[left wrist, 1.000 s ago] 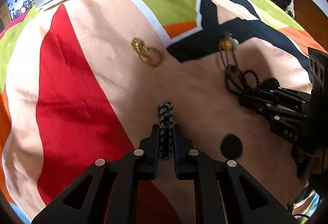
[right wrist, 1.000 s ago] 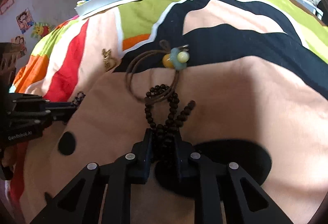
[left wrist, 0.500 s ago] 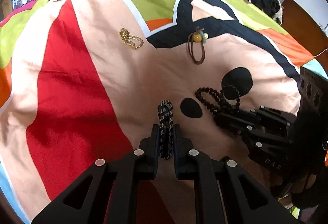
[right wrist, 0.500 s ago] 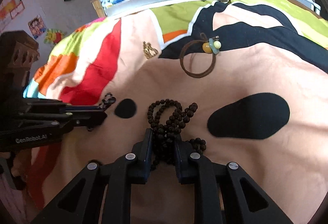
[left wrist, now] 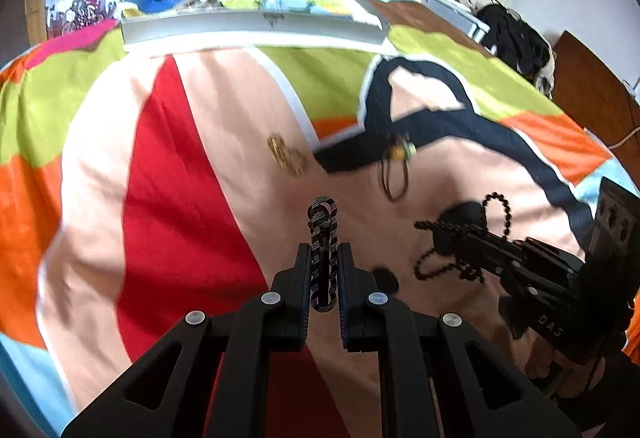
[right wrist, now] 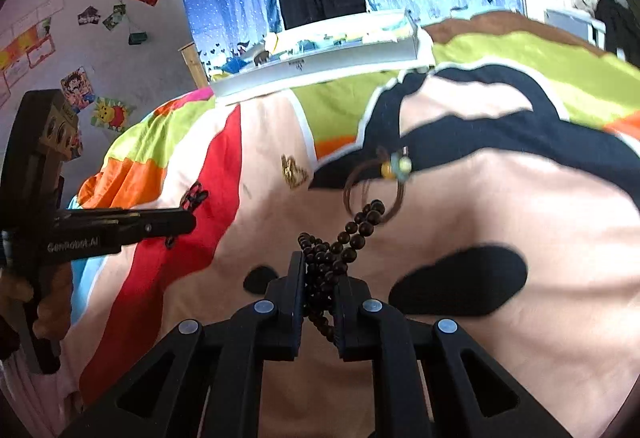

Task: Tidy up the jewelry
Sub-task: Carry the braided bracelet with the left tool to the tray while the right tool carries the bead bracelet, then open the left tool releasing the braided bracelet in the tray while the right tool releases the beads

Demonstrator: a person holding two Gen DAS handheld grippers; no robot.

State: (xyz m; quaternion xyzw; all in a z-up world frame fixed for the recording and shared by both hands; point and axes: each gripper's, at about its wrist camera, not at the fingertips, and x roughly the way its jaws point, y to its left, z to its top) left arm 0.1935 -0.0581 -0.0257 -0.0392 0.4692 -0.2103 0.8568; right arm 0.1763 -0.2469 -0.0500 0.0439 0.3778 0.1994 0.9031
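My left gripper point(left wrist: 323, 258) is shut on a black-and-white chain bracelet point(left wrist: 322, 222), held above the bedspread. My right gripper point(right wrist: 320, 270) is shut on a dark wooden bead bracelet point(right wrist: 352, 234), whose loops hang free in the air; the same beads point(left wrist: 452, 230) show at the right gripper's tip in the left wrist view. On the cloth beyond lie a gold chain point(left wrist: 286, 153) point(right wrist: 293, 170) and a brown cord loop with yellow and pale beads point(left wrist: 398, 161) point(right wrist: 394, 167). In the right wrist view the left gripper point(right wrist: 188, 215) stands at the left.
A long white tray point(left wrist: 256, 27) point(right wrist: 320, 65) with small items in it rests at the far edge of the colourful bedspread point(left wrist: 180, 177). A hand point(right wrist: 48, 302) holds the left gripper. Blue curtains and dark clothes hang behind; a wooden board point(left wrist: 592, 97) stands right.
Both grippers have lifted away from the bedspread and tilted up, each carrying its bracelet. The bead bracelet, which lay on the cloth, now hangs clear of it.
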